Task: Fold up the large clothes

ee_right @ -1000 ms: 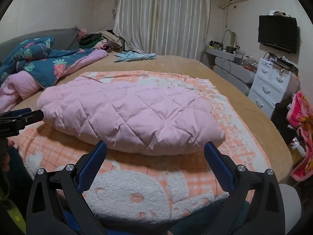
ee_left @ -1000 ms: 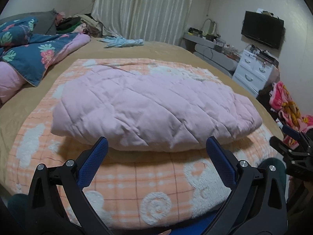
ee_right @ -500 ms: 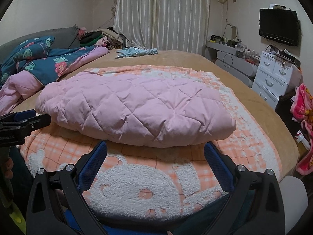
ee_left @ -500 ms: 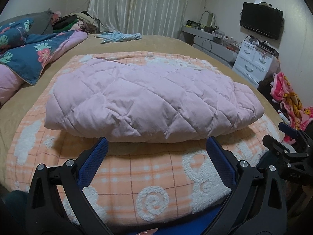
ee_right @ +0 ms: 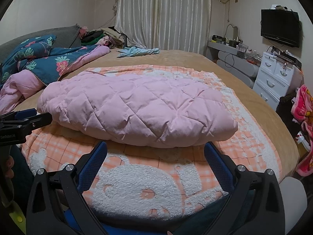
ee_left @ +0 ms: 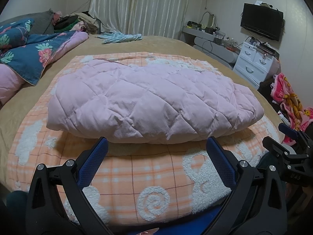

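**Both hand-held grippers released, hovering at the near edge of the folded jacket**

I read the left hand-held gripper [ee_left: 156,146] as released: its two blue-padded fingers [ee_left: 93,163] stand wide apart with nothing between them. Their tips sit just short of the near edge of the pink quilted jacket [ee_left: 148,101]; I cannot tell whether they touch the fabric.

The right hand-held gripper [ee_right: 155,146] is likewise released, fingers [ee_right: 217,164] spread wide, empty, tips close under the jacket's near edge. In the left wrist view the right hand-held gripper shows at the far right, beside the bed's edge. In the right wrist view the left hand-held gripper appears at the far left, near the jacket's left end.

The jacket lies as a puffy, folded bundle in the middle of an orange plaid blanket [ee_left: 148,178] with white fleecy animal figures. The blanket is spread on the tan-covered bed [ee_right: 195,58].

Surroundings, right wrist view:
- floral blue-and-pink duvet [ee_right: 49,62] bunched at the left of the bed
- light blue garment [ee_right: 137,51] lying at the far side of the bed, well apart from the jacket
- white curtains [ee_right: 162,13] behind
- white drawer unit [ee_right: 273,76] at right, with a wall-mounted television [ee_right: 280,27] above it
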`<state>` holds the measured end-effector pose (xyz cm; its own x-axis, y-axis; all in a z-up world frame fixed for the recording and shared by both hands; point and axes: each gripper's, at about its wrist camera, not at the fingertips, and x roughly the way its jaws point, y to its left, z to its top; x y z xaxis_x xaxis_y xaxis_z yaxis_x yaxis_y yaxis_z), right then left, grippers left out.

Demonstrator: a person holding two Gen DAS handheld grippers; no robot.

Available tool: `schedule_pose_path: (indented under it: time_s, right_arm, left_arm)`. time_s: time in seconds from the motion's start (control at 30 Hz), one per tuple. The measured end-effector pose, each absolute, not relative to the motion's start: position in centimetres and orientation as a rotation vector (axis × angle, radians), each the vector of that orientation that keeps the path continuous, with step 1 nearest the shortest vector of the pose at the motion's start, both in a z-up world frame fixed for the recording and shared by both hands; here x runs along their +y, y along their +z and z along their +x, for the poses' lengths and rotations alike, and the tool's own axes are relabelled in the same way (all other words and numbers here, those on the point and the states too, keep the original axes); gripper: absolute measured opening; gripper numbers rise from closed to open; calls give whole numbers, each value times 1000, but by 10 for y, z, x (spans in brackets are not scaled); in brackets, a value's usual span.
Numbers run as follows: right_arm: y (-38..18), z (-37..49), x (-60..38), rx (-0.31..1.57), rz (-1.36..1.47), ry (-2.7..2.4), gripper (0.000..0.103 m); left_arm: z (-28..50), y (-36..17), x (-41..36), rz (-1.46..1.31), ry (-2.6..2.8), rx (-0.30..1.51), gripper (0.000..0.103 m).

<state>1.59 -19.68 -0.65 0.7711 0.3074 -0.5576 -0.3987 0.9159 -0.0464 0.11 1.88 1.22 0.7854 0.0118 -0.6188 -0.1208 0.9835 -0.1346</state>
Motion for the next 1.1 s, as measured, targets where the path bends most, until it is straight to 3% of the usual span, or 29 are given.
schedule_pose_path:
  time_s: [1.1]
  right_arm:
    - [2, 13, -194, 568, -155, 381, 99]
  left_arm:
    - [0, 15, 14, -141, 89, 669, 94]
